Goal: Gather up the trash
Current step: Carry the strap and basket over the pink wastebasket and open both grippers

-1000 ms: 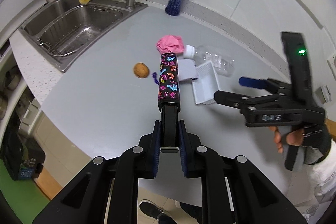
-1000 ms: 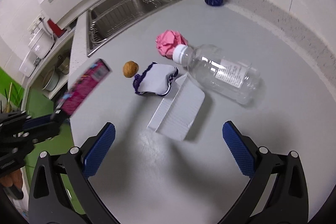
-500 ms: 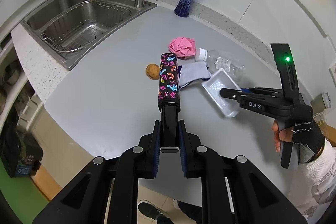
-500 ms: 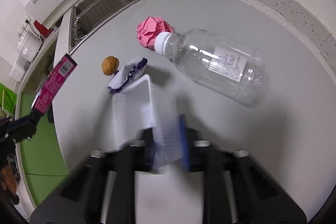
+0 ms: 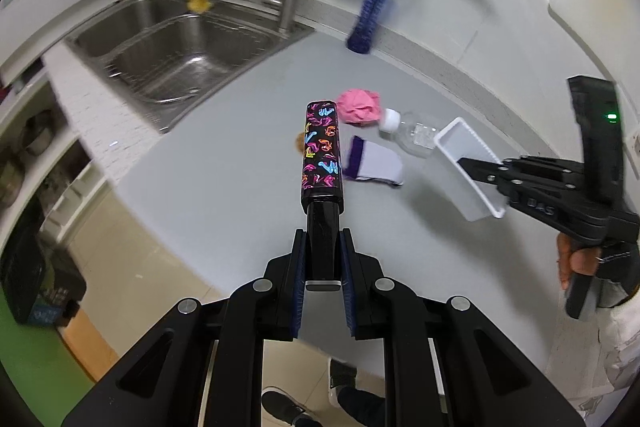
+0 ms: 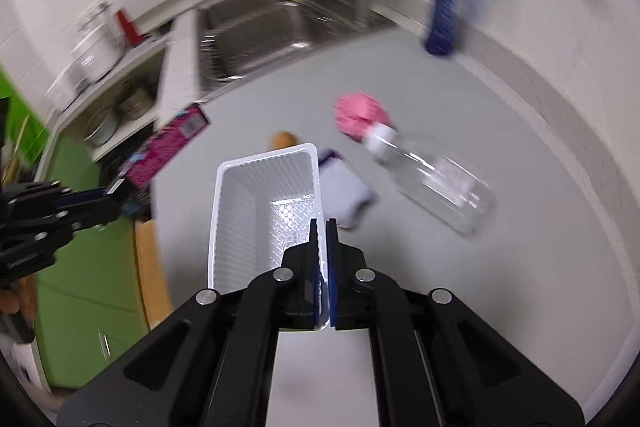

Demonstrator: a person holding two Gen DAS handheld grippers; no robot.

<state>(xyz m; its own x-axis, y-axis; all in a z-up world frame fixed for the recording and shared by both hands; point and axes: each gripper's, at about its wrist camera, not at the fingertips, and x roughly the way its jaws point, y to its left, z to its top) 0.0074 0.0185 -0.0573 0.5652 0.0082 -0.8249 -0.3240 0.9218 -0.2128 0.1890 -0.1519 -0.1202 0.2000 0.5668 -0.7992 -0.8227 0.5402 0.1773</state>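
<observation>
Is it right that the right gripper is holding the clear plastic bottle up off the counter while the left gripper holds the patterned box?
Not quite. The right gripper holds the white plastic tray, pinched by its rim; the right wrist view shows it. The clear plastic bottle lies on the counter. The left gripper does hold the patterned box.

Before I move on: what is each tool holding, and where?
The right tool pinches the white tray by its side wall. The left tool clamps the patterned box at its black end.

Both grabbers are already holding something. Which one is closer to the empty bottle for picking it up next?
Probably the right gripper: the bottle lies just ahead of it. But it is shut on the white tray, and the left gripper grips the patterned box, so neither is free yet.
</observation>
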